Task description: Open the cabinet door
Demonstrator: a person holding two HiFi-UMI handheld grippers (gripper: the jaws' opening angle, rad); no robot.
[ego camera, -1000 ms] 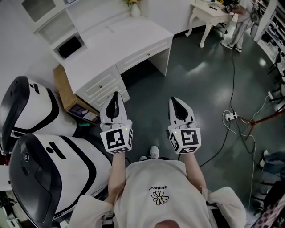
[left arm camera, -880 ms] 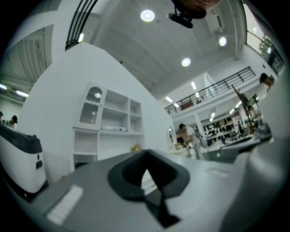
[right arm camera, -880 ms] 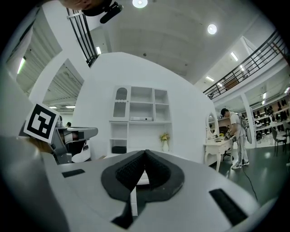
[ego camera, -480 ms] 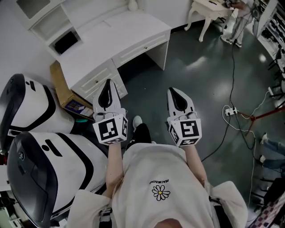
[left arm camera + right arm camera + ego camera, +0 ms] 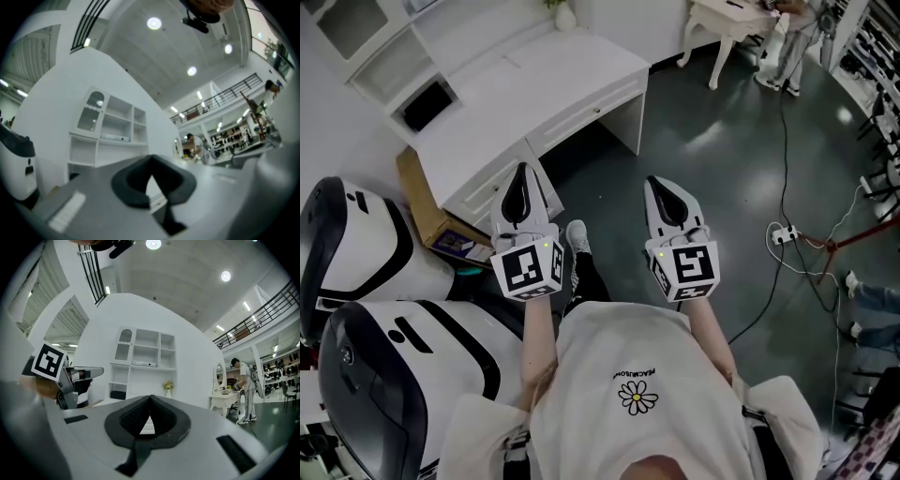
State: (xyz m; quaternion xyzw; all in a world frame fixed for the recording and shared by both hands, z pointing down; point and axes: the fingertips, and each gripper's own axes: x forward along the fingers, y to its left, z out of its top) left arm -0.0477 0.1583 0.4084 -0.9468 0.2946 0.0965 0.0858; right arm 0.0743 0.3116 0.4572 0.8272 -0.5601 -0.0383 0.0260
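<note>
Two grippers, both clenched on nothing.

Head view: L gripper (image 5: pixel 521 173) and R gripper (image 5: pixel 661 186) are held side by side in front of the person's white shirt (image 5: pixel 628 375). Tips point away toward a white desk (image 5: pixel 534 84) and neither touches anything. A hutch (image 5: pixel 384 56) sits on the desk's far-left end. The cabinet door (image 5: pixel 339 22), a glazed panel at the hutch's top-left corner, is well apart from both tips. A cardboard box (image 5: pixel 417 197) stands beside the desk's drawer side, w/ white-and-black pods (image 5: pixel 366 244) at left. A shoe (image 5: pixel 577 234) shows on the dark floor (image 5: pixel 722 169) between the grippers, and a power strip (image 5: pixel 783 234) w/ cables lies at right.

L gripper view: jaws meet at the tips, w/ a small triangular gap behind them and nothing in it. Beyond is the hutch; its arched cabinet door, upper left, looks shut, w/ open shelves beside it.

R gripper view: jaws together too, empty. The hutch is straight ahead w/ the arched door at its upper left. A vase (image 5: pixel 168 386) w/ yellow flowers stands on the desk. The L gripper's marker cube shows at left. In the bkgd at right, a person (image 5: pixel 243 380) stands by a small white table (image 5: pixel 225 401).
</note>
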